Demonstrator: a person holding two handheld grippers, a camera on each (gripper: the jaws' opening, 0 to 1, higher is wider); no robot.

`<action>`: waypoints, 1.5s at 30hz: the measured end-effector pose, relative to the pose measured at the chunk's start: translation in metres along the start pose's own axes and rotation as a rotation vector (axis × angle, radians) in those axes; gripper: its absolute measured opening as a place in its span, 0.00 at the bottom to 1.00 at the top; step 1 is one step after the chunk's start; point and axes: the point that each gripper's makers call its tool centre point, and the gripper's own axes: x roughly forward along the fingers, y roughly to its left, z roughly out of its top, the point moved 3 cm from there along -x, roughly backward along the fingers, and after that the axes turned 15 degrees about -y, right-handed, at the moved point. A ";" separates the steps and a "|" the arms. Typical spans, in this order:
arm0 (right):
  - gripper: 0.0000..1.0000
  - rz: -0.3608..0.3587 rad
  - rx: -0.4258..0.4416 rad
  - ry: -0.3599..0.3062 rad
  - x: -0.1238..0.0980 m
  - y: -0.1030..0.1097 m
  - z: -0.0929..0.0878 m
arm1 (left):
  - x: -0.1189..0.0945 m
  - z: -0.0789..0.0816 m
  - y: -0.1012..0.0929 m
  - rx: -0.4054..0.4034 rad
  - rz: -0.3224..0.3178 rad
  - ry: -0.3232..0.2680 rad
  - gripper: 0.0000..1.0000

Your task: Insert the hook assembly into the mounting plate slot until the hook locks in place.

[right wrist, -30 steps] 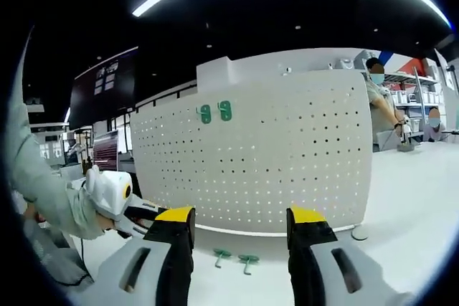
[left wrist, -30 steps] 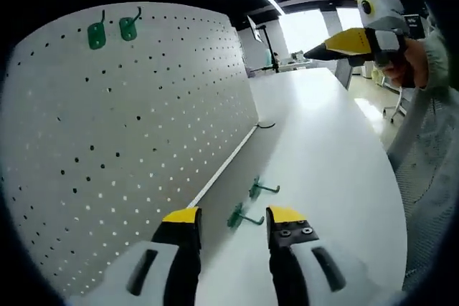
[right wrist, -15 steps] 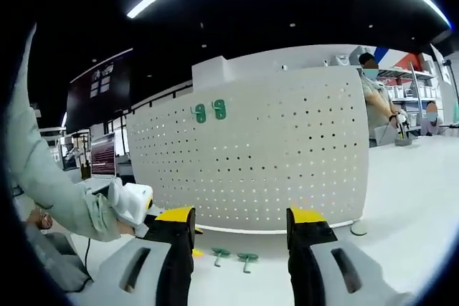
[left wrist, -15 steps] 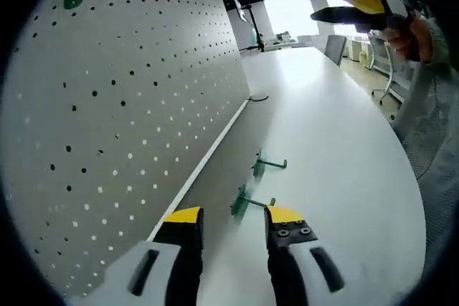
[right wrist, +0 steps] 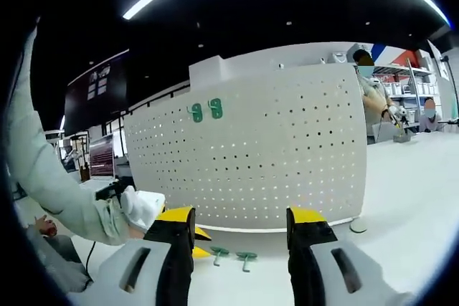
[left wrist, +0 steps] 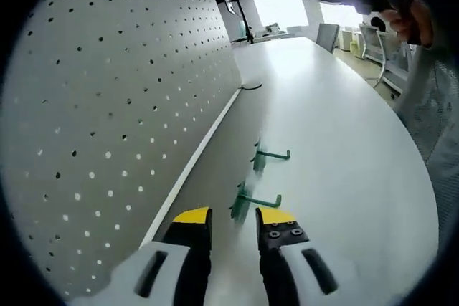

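**Left claw closing in on the nearer loose hook**

Claw first: the left claw (left wrist: 233,214) is low over the worktop (left wrist: 337,134), its yellow-tipped jaws narrowly parted with nothing between them, and the nearer green hook (left wrist: 247,201) lies just ahead of the tips, its flat end toward the pegboard (left wrist: 115,91). A second hook (left wrist: 267,156) lies a little further along the worktop, near the board's foot. Two more green hooks (right wrist: 204,111) already hang side by side high on the board, as the right gripper view shows. The right claw (right wrist: 240,221) is held back from the board, jaws spread wide and empty; the two loose hooks (right wrist: 233,256) lie between them on the worktop, and the left claw's yellow tip appears to peek in beside the left jaw, though a sleeve hides most of it.

The step in hand looks like the approach to pick up the nearer hook; nothing is gripped yet. The next move calls for easing forward so the jaws straddle the hook's stem, then pinching it so it can be lifted to a free hole.

Against a second ago, the left claw has come lower and closer to the hook, and its jaws have narrowed. The right claw's spread is unchanged.
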 end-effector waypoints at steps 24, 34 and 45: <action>0.49 -0.032 0.022 0.006 -0.001 -0.006 -0.002 | 0.018 -0.007 0.001 0.010 -0.056 0.014 0.16; 0.49 -0.040 0.026 0.004 -0.001 -0.008 -0.001 | 0.020 -0.009 -0.001 0.026 -0.064 0.027 0.04; 0.49 -0.034 0.021 0.009 0.000 -0.007 -0.002 | 0.020 -0.006 0.000 -0.008 -0.024 0.033 0.03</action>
